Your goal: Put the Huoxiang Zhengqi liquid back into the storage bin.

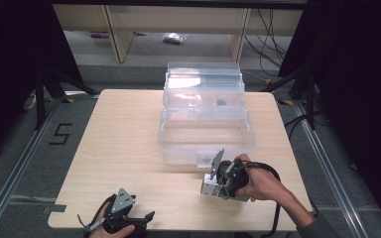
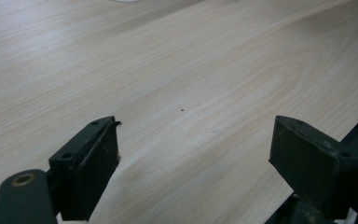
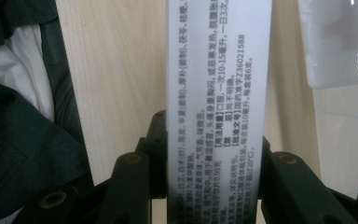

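Light wood-grain table [image 1: 129, 148] on a grey floor, dark curtains on both sides; a "5" mark [image 1: 59, 134] is taped on the floor left of the table; pale cabinets or shelving [image 1: 178, 25] at the back of the room, loose cables [image 1: 273, 44] on the floor at back right; metal rails run along the floor on either side of the table. Clear plastic storage box [image 1: 203, 134] sits at the centre-back of the table, lid open and leaning back, a small dark item inside that I cannot identify. Right gripper [image 1: 219, 184] sits just in front of the box near its front wall, held by the right hand [image 1: 258, 183]; its jaws are clamped on a white carton [image 3: 219, 107] printed with Chinese text; in the right gripper view the carton runs straight up between the jaws and blocks most of the sight line, with table wood either side, a corner of the clear box at top right and a dark sleeve [image 3: 23, 140] at left. Left gripper [image 1: 124, 218] is at the near left edge of the table, well apart from the box and the other gripper; in the left gripper view its jaws are spread wide with nothing between them, bare table ahead.
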Motion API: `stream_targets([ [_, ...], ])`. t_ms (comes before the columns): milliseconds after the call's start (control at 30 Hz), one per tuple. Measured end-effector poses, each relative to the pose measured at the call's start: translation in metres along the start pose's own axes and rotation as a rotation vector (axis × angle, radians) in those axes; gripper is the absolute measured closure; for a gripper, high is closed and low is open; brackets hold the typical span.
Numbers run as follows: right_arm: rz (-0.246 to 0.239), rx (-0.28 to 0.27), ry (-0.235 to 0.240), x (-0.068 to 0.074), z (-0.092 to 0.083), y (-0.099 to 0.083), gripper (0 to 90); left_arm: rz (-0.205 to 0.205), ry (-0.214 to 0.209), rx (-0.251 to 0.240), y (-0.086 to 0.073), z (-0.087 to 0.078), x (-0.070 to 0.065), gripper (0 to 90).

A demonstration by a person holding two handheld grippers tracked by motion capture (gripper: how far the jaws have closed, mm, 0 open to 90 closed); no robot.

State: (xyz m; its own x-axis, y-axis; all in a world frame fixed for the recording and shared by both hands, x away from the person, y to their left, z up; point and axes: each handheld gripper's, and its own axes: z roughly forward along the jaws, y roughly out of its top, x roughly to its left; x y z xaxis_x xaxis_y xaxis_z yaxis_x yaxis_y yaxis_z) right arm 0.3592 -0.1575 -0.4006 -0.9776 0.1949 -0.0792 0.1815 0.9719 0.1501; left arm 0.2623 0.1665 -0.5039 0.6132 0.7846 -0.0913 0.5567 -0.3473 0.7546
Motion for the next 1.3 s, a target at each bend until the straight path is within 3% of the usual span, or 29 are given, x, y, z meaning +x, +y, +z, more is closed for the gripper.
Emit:
stream_targets([
  [100, -0.017, -0.007, 0.000, -0.002, -0.004, 0.001, 64.8, 0.000, -0.001, 0.000, 0.000, 0.000, 0.000, 14.9],
  [333, 0.001, -0.009, 0.001, -0.005, -0.017, 0.004, 64.8, -0.001, 0.000, -0.002, 0.000, 0.000, 0.000, 14.9],
  [433, -0.021, -0.027, 0.002, -0.009, -0.022, 0.004, 64.8, -0.001, -0.002, 0.000, 0.000, 0.000, 0.000, 14.9],
  [467, -0.065, -0.037, 0.001, -0.013, -0.023, 0.004, 64.8, -0.001, -0.002, 0.000, 0.000, 0.000, 0.000, 14.9],
  [533, -0.052, -0.032, -0.001, -0.012, -0.025, 0.004, 64.8, -0.002, -0.002, 0.000, 0.000, 0.000, 0.000, 14.9],
  [567, -0.017, -0.031, 0.001, -0.011, -0.026, 0.003, 64.8, 0.001, -0.001, 0.002, 0.000, 0.000, 0.000, 14.9],
  [600, -0.046, -0.033, -0.004, -0.014, -0.028, 0.003, 64.8, 0.000, -0.001, 0.002, 0.000, 0.000, 0.000, 14.9],
  [700, -0.018, -0.028, -0.008, -0.014, -0.032, 0.003, 64.8, -0.004, 0.001, 0.000, 0.000, 0.000, 0.000, 14.9],
  [767, -0.017, -0.030, -0.003, -0.015, -0.034, 0.003, 64.8, -0.004, 0.001, 0.002, 0.000, 0.000, 0.001, 14.9],
  [800, -0.038, -0.039, 0.001, -0.017, -0.035, 0.004, 64.9, -0.015, 0.001, 0.004, 0.000, 0.000, 0.000, 14.9],
  [900, -0.009, -0.040, 0.000, -0.017, -0.039, 0.005, 64.9, -0.005, -0.002, 0.002, 0.000, 0.000, 0.000, 14.9],
  [1033, -0.048, -0.057, -0.009, -0.023, -0.045, 0.006, 64.9, -0.003, -0.003, -0.001, 0.000, 0.000, 0.000, 14.9],
  [1133, 0.004, -0.057, -0.007, -0.023, -0.051, 0.006, 64.9, -0.003, -0.003, 0.000, 0.000, 0.000, 0.000, 14.9],
  [1200, 0.013, -0.064, 0.001, -0.024, -0.054, 0.007, 64.9, -0.009, -0.006, -0.003, 0.000, 0.000, 0.000, 14.9],
  [1267, -0.029, -0.072, -0.008, -0.030, -0.057, 0.006, 64.9, -0.001, -0.016, 0.001, 0.000, 0.000, 0.000, 14.9],
  [1300, 0.011, -0.069, -0.004, -0.029, -0.060, 0.007, 64.9, -0.003, -0.016, 0.000, 0.000, 0.000, 0.000, 14.9],
])
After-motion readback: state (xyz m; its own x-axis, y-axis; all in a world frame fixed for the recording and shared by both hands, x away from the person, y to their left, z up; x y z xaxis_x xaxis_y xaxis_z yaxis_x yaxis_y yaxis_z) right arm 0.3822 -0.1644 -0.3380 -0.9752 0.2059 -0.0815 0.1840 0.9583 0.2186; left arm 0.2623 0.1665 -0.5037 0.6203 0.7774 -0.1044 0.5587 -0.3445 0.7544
